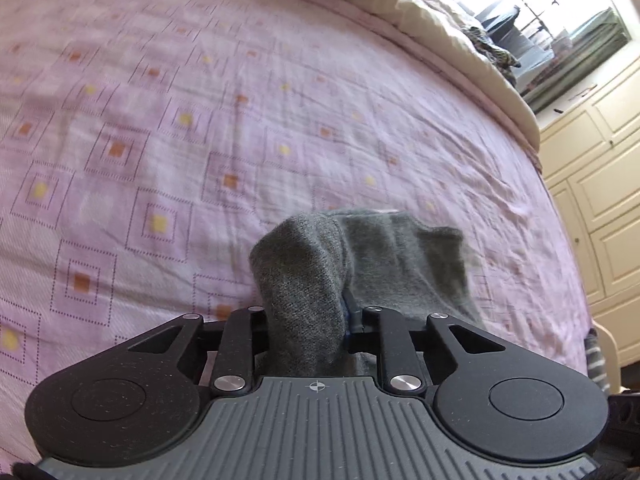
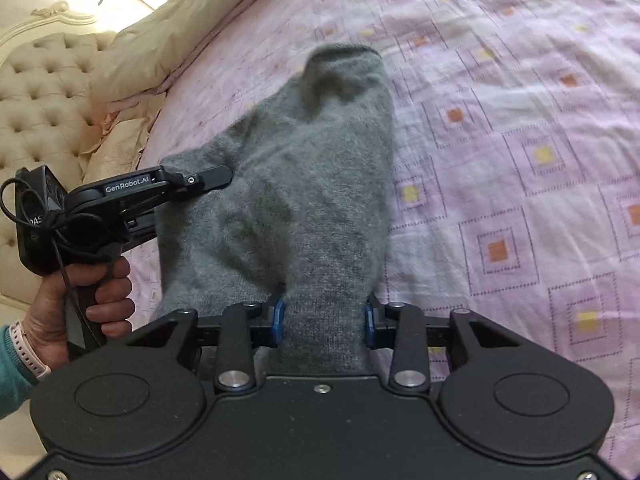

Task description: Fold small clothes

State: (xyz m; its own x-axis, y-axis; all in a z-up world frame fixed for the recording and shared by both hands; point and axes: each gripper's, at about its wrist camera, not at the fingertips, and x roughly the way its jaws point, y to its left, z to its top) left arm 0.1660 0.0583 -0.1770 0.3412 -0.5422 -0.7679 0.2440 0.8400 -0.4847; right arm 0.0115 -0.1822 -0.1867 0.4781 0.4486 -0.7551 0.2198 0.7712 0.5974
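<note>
Gripped between the clenched jaws of our right gripper [image 2: 324, 318], a grey knit garment [image 2: 288, 184] hangs lifted above the bed [image 2: 520, 128] with its pink patterned sheet, while our left gripper [image 2: 224, 178], held in a hand [image 2: 80, 300], has its jaws clamped on the garment's other edge. We judge the folding barely begun: the soft wool is bunched and slack between both grips, no crease is laid, and the piece has yet to be spread flat on the sheet, doubled over and set down beside the cream pillows [image 2: 160, 40].
</note>
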